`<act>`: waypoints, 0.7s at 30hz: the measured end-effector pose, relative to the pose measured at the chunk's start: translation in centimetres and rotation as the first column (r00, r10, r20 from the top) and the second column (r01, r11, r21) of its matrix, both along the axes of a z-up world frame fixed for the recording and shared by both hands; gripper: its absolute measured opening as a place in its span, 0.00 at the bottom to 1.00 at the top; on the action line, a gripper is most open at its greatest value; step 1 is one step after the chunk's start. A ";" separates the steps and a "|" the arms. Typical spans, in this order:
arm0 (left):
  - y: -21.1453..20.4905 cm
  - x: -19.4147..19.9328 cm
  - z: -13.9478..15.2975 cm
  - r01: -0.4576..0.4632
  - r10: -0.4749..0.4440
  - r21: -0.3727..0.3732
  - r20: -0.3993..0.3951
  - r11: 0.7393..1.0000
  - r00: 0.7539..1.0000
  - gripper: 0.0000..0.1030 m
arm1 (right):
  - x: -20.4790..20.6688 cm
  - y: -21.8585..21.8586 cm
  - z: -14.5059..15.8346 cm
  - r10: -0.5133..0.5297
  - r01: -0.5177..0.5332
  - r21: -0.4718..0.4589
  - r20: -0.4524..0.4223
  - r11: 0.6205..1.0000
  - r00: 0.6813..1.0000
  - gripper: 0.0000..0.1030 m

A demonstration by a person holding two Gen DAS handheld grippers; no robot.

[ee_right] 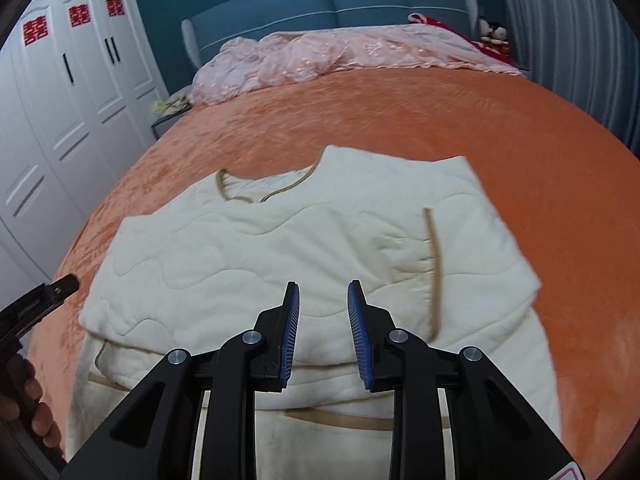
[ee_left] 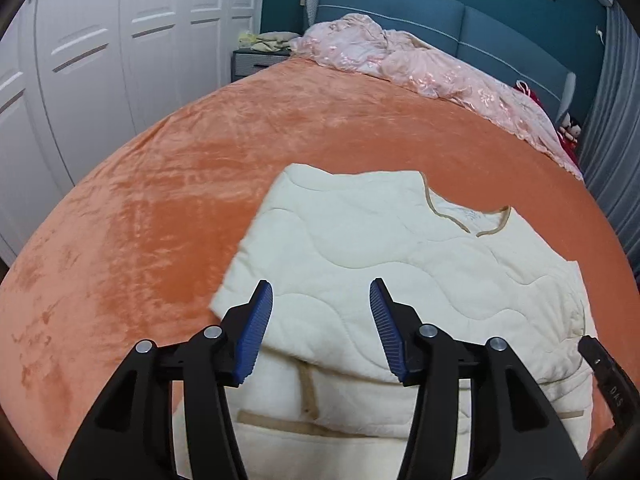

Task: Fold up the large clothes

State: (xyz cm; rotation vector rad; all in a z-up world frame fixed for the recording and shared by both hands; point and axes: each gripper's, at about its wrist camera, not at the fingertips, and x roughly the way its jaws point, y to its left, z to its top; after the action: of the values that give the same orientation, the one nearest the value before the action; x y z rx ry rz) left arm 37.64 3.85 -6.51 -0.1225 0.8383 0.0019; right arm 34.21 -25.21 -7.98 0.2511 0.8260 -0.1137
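Left gripper (ee_left: 321, 304): fingers parted, empty, above jacket. Cream quilted jacket (ee_left: 360, 248): flat on orange bed (ee_left: 160, 184), both sides folded inward. Right gripper (ee_right: 323, 304): fingers narrowly apart, empty. Step: between folds. Next, probably: grip hem, fold toward collar.

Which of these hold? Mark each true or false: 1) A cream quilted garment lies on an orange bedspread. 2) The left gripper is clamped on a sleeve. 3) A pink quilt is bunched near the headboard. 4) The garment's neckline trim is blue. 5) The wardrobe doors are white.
1) True: the cream quilted garment lies on the orange bedspread.
2) False: the left gripper is open, nothing between its pads.
3) True: the pink quilt lies by the headboard.
4) False: the neckline trim is tan.
5) True: the wardrobe doors are white.
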 end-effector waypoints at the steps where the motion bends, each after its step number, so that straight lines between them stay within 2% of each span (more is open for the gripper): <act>1: -1.0 0.7 -0.9 0.014 -0.013 0.014 -0.027 1.000 1.000 0.48 | 0.7 0.7 -1.0 0.012 -0.012 -0.002 -0.027 1.000 1.000 0.25; 5: -3.1 1.2 -4.8 0.041 -0.037 0.045 -0.095 0.998 0.995 0.48 | 0.8 2.7 -4.9 0.034 -0.035 -0.007 -0.096 0.999 0.995 0.25; 9: -4.0 -0.4 -7.3 0.053 -0.050 0.109 -0.025 0.993 0.998 0.51 | -0.6 4.2 -6.2 0.048 -0.054 -0.108 -0.055 0.993 0.997 0.25; 14: -4.1 -0.9 -8.0 0.043 -0.046 0.109 0.020 0.993 0.999 0.53 | -0.7 4.3 -6.6 0.044 -0.048 -0.130 -0.037 0.990 0.998 0.25; 21: -5.0 -1.0 -8.6 0.029 -0.040 0.186 0.055 0.982 0.998 0.53 | -1.1 4.5 -6.9 0.038 -0.039 -0.140 -0.009 0.989 0.999 0.25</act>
State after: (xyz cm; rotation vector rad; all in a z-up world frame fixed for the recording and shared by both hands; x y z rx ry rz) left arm 36.67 -1.16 -15.16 0.0663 0.7775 0.0437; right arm 33.16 -20.72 -14.89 0.1018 0.8252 -0.1357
